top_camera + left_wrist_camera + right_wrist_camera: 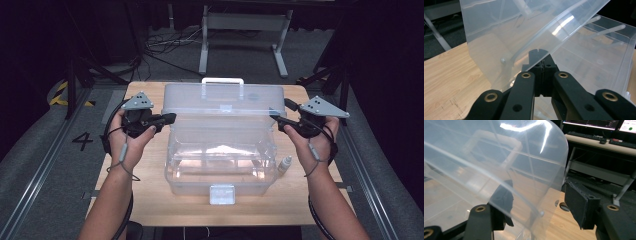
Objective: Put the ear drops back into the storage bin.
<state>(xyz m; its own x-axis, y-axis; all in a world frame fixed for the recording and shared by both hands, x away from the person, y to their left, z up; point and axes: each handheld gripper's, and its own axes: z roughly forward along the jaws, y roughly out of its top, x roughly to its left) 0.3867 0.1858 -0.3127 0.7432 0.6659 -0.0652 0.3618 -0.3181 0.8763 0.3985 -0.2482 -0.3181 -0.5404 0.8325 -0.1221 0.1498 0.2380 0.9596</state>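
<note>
Lab, dark curtained room, floor rails, monitors, keyboards

The storage box sits in the middle of the bench, its lid raised at the far side of the box with the handle on top. A small dropper bottle stands just right of the box. At the lid's left edge is the left hand-held gripper, at its right edge the right hand-held gripper. A latch lies at the box's near side.

A clear plastic box with a white handle sits on a light woodgrain table, black tongs beside it.
</note>
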